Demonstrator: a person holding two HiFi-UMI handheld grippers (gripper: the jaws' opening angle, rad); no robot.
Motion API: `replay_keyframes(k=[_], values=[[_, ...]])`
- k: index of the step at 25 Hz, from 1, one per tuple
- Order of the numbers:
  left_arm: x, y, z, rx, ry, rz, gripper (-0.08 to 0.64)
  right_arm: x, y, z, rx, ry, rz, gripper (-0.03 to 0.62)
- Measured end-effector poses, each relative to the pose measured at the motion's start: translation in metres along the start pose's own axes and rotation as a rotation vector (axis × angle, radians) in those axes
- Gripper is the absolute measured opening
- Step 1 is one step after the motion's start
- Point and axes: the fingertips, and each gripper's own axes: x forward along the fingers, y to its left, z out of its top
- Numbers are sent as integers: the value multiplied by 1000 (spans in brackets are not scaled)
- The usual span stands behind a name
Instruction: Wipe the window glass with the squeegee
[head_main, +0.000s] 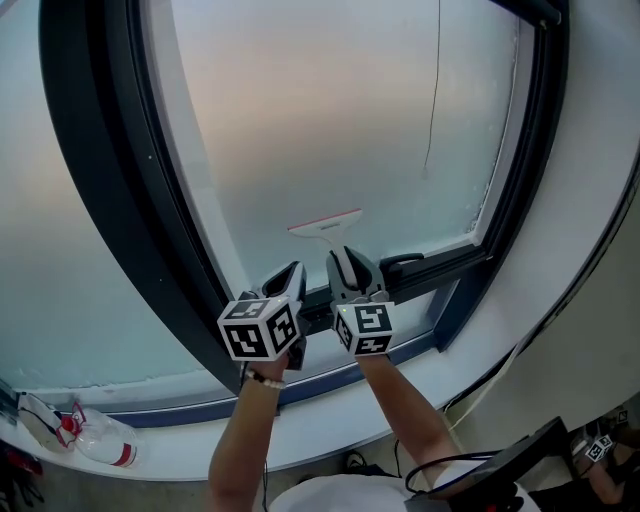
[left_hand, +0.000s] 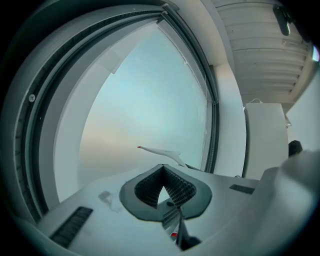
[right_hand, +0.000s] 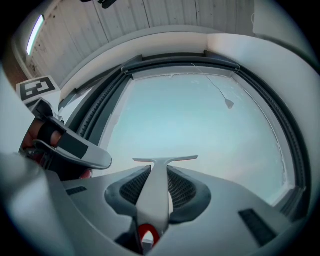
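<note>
The right claw clenches the squeegee by its handle, blade low on the window glass just above the dark frame, with broad bare pane overhead, while the left claw sits beside it pinched together on nothing.

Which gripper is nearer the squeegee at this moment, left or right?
Right. The right gripper is shut on the squeegee, gripping its handle. The left gripper sits just to the left of it, jaws together and empty, not touching the squeegee.
</note>
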Motion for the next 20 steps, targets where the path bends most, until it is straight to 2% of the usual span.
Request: replay_keyframes(k=[3, 11, 20], values=[[-1, -2, -10, 19, 20, 0, 0, -5, -1, -19, 11, 27, -2, 84], [1, 12, -51, -8, 86, 32, 0, -18, -2, -62, 9, 91, -4, 84], [4, 12, -91, -43, 153, 18, 0, -31, -3, -108, 20, 180, -9, 84]])
